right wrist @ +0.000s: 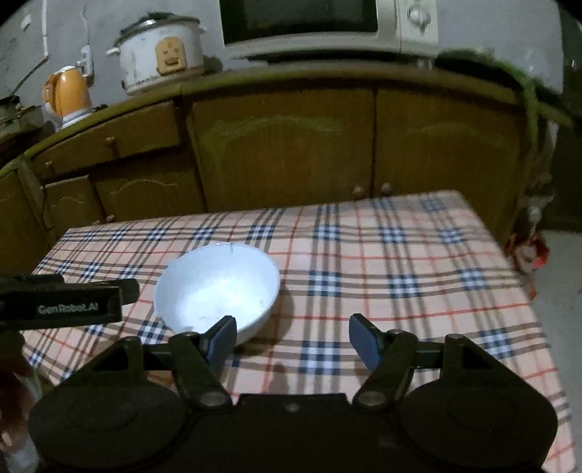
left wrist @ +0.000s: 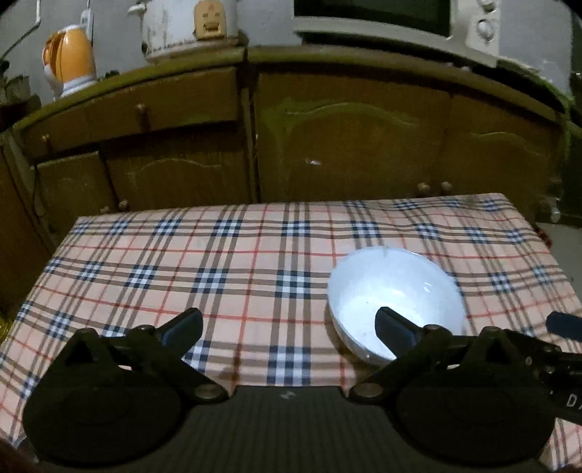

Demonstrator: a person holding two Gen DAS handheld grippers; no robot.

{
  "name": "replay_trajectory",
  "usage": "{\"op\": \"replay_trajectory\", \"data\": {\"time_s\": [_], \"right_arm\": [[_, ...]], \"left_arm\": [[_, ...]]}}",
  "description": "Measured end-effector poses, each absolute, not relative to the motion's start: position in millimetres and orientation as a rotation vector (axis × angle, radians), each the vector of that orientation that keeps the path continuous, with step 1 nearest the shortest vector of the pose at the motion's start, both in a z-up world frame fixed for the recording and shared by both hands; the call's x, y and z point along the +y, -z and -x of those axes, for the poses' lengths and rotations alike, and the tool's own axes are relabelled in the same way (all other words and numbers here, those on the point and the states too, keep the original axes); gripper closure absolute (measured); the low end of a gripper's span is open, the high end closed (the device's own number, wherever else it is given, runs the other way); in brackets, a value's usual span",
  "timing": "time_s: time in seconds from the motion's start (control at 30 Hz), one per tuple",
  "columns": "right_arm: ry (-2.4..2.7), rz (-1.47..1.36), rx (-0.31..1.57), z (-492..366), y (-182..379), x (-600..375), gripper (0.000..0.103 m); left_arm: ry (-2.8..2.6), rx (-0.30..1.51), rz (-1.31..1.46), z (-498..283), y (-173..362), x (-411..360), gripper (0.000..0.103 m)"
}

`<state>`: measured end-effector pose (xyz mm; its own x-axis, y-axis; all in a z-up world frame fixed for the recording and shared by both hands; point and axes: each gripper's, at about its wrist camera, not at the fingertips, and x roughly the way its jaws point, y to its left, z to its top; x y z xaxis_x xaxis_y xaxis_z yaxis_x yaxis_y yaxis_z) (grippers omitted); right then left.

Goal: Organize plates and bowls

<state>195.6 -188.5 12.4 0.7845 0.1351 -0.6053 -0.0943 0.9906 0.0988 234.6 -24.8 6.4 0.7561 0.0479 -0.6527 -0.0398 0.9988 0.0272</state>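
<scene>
A white bowl [left wrist: 394, 291] stands upright on the plaid tablecloth [left wrist: 218, 254]. My left gripper [left wrist: 289, 327] is open and empty, with its right finger [left wrist: 396, 329] in front of the bowl's near rim; whether it touches is unclear. In the right wrist view the bowl [right wrist: 218, 287] sits left of centre. My right gripper [right wrist: 293, 340] is open and empty, its left finger [right wrist: 220, 338] in front of the bowl's near right rim. The left gripper's body [right wrist: 65, 302] shows at the left edge. No plates are in view.
The table [right wrist: 418, 276] ends at a wooden cabinet [left wrist: 327, 145] behind. On the counter stand an orange kettle [left wrist: 69, 62], a white rice cooker [right wrist: 160, 51] and a microwave [right wrist: 327, 25]. The table's right edge drops to the floor [right wrist: 560, 291].
</scene>
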Motion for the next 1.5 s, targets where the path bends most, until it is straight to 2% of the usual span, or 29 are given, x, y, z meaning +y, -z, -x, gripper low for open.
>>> {"op": "replay_trajectory", "data": {"time_s": [0.4,0.5,0.57,0.63,0.7,0.8,0.87,0.9,0.93,0.97,1.0,1.13,1.27,1.5], "right_arm": [[-0.102,-0.104,0.753,-268,26,-175,0.022],[-0.092,-0.12,0.772,-281,35,-175,0.023],[-0.08,-0.135,0.785,-288,41,-175,0.023],[-0.082,-0.151,0.796,-294,47,-176,0.023],[-0.094,-0.169,0.803,-298,51,-175,0.027],[-0.123,-0.213,0.791,-303,53,-177,0.04],[-0.157,-0.248,0.789,-307,54,-179,0.052],[-0.177,-0.27,0.791,-308,54,-179,0.065],[-0.209,-0.297,0.795,-309,55,-179,0.077],[-0.221,-0.311,0.793,-308,54,-178,0.078],[-0.215,-0.301,0.788,-307,53,-175,0.078],[-0.214,-0.335,0.785,-302,56,-178,0.083],[-0.227,-0.354,0.788,-299,57,-183,0.086],[-0.239,-0.403,0.789,-286,61,-192,0.087]], "left_arm": [[-0.016,0.832,-0.032,-289,34,-28,0.0],[-0.005,0.834,-0.046,-295,39,-29,0.006],[-0.003,0.845,-0.06,-302,42,-30,0.013],[0.016,0.855,-0.039,-305,43,-25,0.014],[0.041,0.852,-0.022,-309,45,-25,0.018],[0.065,0.84,-0.014,-311,44,-24,0.022],[0.091,0.856,0.025,-314,45,-20,0.026],[0.113,0.857,0.039,-314,46,-19,0.03],[0.145,0.854,0.043,-312,46,-21,0.041],[0.165,0.843,0.03,-308,44,-24,0.055],[0.183,0.833,0.008,-305,43,-28,0.062],[0.198,0.82,-0.013,-299,41,-31,0.066],[0.21,0.836,0.049,-298,39,-18,0.076],[0.281,0.852,0.102,-291,39,-4,0.084]]}}
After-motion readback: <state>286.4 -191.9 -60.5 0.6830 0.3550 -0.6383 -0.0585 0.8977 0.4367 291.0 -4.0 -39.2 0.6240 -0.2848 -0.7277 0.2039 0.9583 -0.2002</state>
